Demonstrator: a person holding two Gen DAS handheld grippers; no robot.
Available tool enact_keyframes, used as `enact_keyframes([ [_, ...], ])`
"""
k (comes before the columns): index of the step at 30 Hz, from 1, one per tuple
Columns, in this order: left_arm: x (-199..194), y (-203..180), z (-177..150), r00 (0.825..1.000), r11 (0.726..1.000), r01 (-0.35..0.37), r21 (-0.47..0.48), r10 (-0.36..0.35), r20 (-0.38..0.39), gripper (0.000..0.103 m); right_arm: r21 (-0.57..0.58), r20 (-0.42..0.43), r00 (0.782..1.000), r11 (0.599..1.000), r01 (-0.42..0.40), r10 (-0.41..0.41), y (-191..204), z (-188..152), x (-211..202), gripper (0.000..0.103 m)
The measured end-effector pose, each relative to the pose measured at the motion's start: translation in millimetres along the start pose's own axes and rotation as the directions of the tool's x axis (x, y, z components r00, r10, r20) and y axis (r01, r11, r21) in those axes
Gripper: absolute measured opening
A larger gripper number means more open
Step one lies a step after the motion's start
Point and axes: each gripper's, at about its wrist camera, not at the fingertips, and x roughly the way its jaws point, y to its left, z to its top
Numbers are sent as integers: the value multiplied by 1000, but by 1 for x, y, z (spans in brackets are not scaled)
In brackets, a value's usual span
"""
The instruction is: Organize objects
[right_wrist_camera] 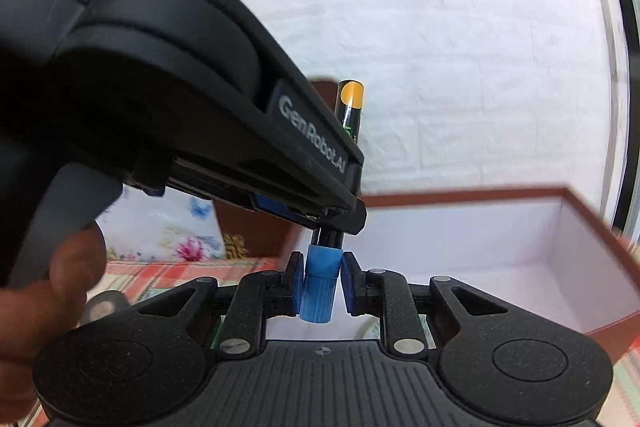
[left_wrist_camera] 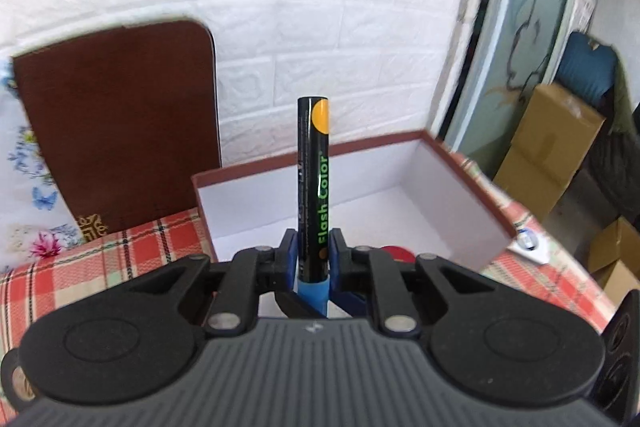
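While my left gripper [left_wrist_camera: 313, 247] pinches Flash Color marker [left_wrist_camera: 314, 183] barrel, right gripper [right_wrist_camera: 320, 279] clamps blue cap [right_wrist_camera: 320, 281]: light, rigid, glossy-slick; grip barrel near cap.

A brown cushion [left_wrist_camera: 116, 123] leans against the white brick-pattern wall [left_wrist_camera: 320, 7]. Cardboard boxes [left_wrist_camera: 548, 155] stand right of the checked tablecloth [left_wrist_camera: 100, 259], beside a floral cloth [left_wrist_camera: 24, 195].

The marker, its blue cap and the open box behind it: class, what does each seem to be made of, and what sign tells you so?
Marker: probably glossy plastic; a bright streak of light runs down its black printed barrel.
Blue cap: probably matte moulded plastic; ribbed sides, no shine.
Box: likely cardboard; thin straight walls, flat white inside, reddish-brown rim.
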Motion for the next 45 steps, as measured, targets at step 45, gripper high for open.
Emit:
enact_keyframes([
  [45,-109,54,-158,929,929,-368,-42,369,19,57,36,-61,998,999,36,-34,51,-60,-87,44],
])
